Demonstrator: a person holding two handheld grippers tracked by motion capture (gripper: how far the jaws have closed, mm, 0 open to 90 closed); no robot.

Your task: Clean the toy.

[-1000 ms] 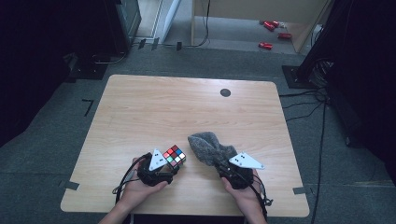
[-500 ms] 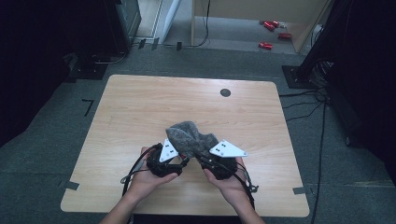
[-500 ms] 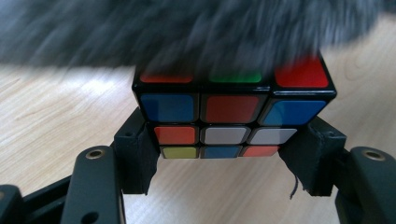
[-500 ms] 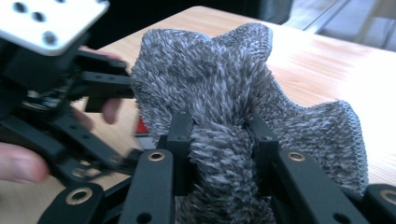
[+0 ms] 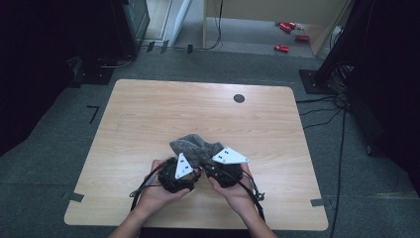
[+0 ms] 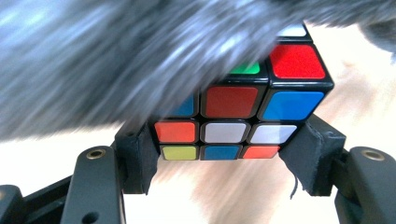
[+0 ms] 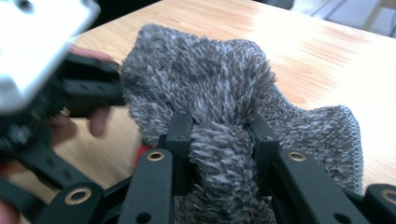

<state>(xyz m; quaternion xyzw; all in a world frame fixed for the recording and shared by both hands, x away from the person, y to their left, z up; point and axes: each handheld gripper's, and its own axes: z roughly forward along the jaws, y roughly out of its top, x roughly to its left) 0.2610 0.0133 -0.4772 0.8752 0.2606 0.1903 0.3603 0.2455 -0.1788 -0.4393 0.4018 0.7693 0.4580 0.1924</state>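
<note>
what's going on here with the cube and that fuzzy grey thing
A person at a wooden table works with a claw in each hand. The left claw is shut on a puzzle cube, gripping its lower rows. The right claw is shut on a bunched grey fuzzy cloth and holds it against the cube, draped partly over the cube's top. The two hands are close together near the table's front edge.

On my feed the puzzle cube (image 6: pixel 243 100) has a black frame with red, blue, white, green, orange and yellow stickers. The fuzzy cloth (image 7: pixel 219 88) over it is mottled grey, dark flecked with lighter fibres. Table (image 5: pixel 148 114) is pale wood grain with one small dark round spot.
</note>
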